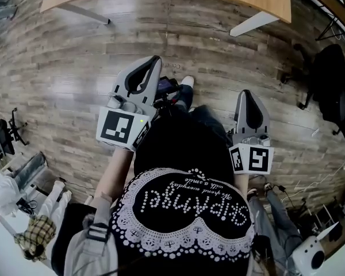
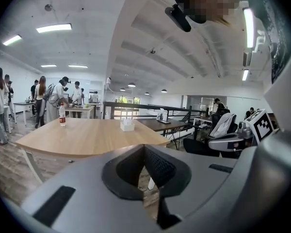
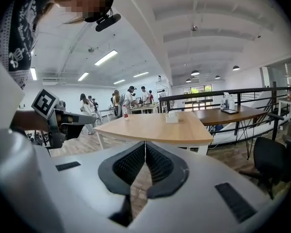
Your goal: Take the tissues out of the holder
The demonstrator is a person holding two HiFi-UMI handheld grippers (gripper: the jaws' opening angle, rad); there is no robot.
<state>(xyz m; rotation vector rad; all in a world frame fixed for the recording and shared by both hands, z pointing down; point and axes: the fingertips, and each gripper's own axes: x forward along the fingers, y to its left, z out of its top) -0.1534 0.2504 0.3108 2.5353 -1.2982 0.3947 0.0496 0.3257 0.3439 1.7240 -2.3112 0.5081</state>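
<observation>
Fingers (image 3: 131, 164) together, left gripper (image 1: 156, 58), right gripper (image 1: 245, 92) forward

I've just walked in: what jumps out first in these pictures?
Two grey handheld tools dominate: the left gripper and the right gripper, both shut and empty, held above the wood-plank floor. Ahead stands a light wooden table carrying a small white tissue holder and a red-labelled clear bottle, apart from both grippers.

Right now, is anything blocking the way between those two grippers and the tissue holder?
Nothing visible. The tissue holder stands on the wooden table, well ahead of the left gripper and right gripper, both shut and empty. Only floor and bare tabletop lie between; a bottle stands off to the side.
</observation>
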